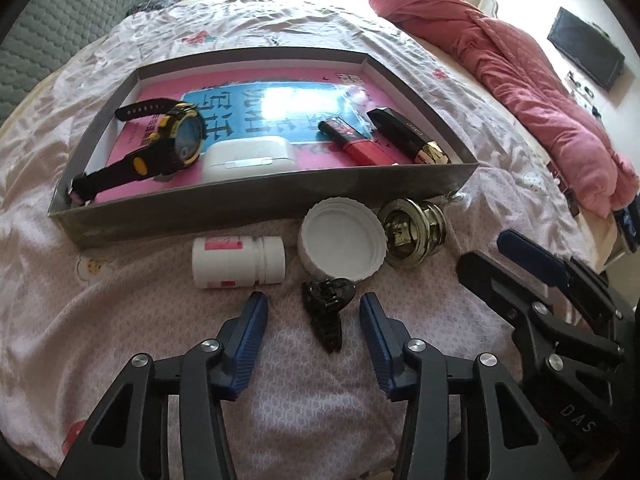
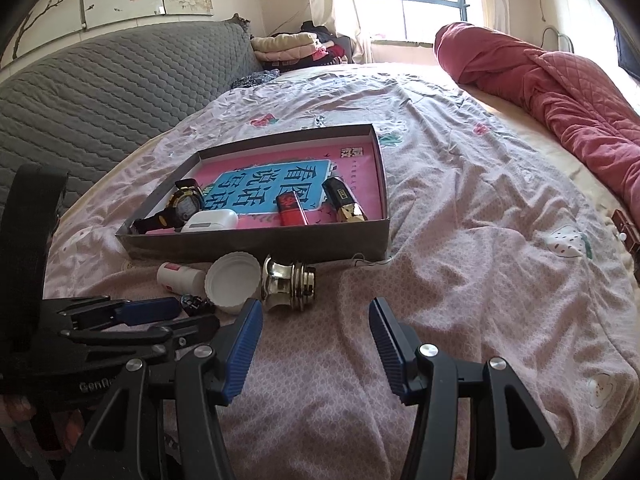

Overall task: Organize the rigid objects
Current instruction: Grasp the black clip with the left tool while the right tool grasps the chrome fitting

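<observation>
Approx half done: gray tray (image 1: 256,204) on the bed already holds digital watch (image 1: 176,140), white earbud case (image 1: 246,158), red lighter (image 1: 352,140) & black-gold lighter (image 1: 412,138); left outside, just in front of tray: pill bottle (image 1: 238,262), white lid (image 1: 342,242), brass knob (image 1: 412,232), black hair claw (image 1: 328,312). Left gripper (image 1: 313,312) wide open astride the claw w/o touching, likely next pick; right gripper (image 2: 316,316) wide open, empty, over bare sheet

Home bedroom, bed (image 2: 460,220), quilt (image 2: 560,92), window (image 2: 420,0)
</observation>
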